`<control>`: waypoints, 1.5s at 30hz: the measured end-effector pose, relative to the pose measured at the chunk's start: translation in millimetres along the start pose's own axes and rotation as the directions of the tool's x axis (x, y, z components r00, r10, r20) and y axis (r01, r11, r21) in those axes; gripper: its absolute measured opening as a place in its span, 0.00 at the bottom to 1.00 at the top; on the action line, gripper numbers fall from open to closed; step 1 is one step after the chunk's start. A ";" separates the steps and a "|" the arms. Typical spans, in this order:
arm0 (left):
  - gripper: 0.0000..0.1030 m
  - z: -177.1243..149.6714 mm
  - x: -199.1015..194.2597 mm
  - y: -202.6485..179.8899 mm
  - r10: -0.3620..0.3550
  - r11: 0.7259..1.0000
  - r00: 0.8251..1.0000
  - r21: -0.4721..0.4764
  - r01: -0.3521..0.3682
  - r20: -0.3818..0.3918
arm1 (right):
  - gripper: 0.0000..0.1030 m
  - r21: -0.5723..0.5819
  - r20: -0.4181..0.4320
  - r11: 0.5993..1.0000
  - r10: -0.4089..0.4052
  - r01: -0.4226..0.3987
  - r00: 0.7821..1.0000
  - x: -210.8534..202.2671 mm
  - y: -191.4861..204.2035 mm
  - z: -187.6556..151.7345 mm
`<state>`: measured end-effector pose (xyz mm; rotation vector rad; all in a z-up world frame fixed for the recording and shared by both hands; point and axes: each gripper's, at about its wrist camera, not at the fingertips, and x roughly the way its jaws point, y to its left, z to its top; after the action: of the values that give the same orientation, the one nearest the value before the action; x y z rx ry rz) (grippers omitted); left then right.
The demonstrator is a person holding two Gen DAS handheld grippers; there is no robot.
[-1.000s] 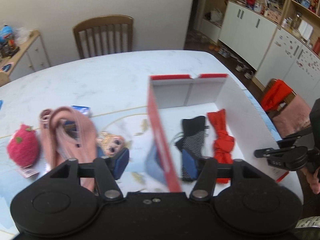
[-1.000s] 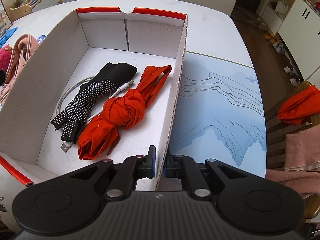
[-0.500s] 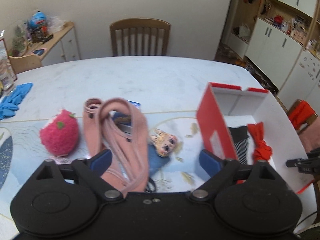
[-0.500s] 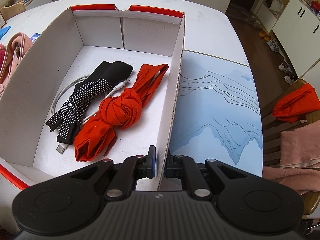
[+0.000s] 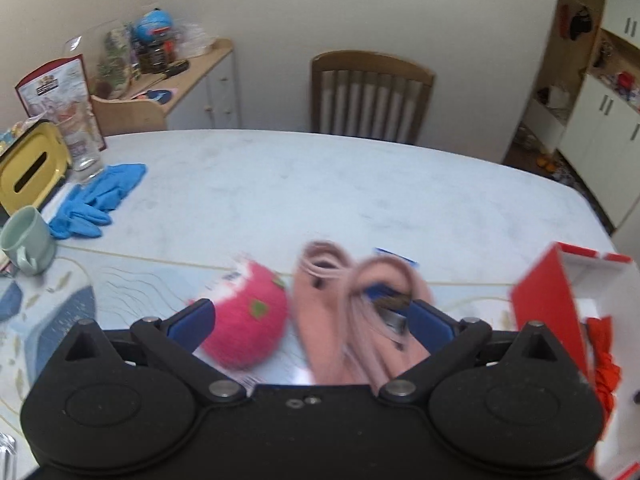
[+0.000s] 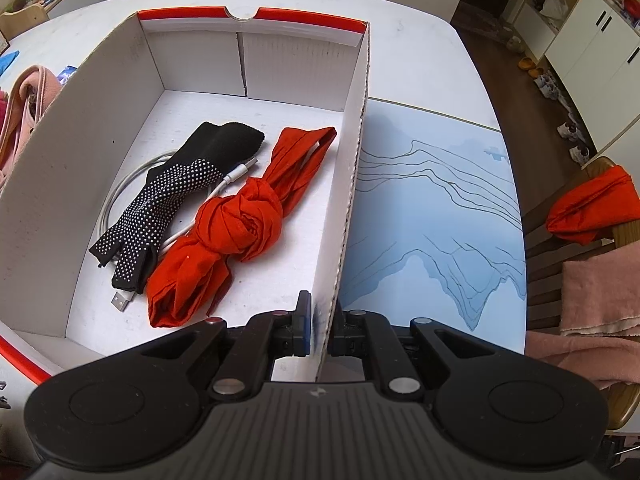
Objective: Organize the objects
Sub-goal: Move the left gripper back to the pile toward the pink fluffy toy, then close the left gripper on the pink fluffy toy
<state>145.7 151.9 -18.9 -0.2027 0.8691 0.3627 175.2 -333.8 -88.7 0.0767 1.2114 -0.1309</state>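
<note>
We hold the cardboard box (image 6: 344, 184) by its right wall with our right gripper (image 6: 318, 330). Its jaws are squeezed tight on that thin wall, low in the middle of the right wrist picture.

Three things lie in the box already. The knotted red cloth (image 6: 236, 224) is in the middle, just beside the right wall. The black dotted glove (image 6: 168, 208) lies touching it on the left. The white USB cable (image 6: 120, 200) curls under the glove.

Our left gripper (image 5: 310, 320) has just been opening its jaws, and now they stand as wide as they go. They hold nothing. In the lower middle of the left wrist picture they sit around two things on the table mat (image 5: 60, 300): the fuzzy pink strawberry toy (image 5: 248, 320) and the pink scarf (image 5: 352, 304). We cannot tell if the pads touch either one, because the picture is blurry.

We think the job is partly done. The toy and the scarf are left, and something blue (image 5: 394, 256) peeks out behind the scarf. The blue rubber gloves (image 5: 100, 196) and the green mug (image 5: 26, 240) sit at the left edge.

The red sign (image 5: 52, 88) at the upper left has writing, but it is too small to read.
</note>
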 end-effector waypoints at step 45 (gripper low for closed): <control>0.77 -1.0 98.7 68.4 0.008 0.970 0.982 -0.236 -0.054 -0.191 | 0.07 0.027 -0.018 0.999 -0.027 0.028 0.999 2.6 2.4 2.4</control>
<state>176.5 236.9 -97.9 -0.4537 1.0156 0.4843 178.7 -331.9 -90.4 0.0848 1.2287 -0.1711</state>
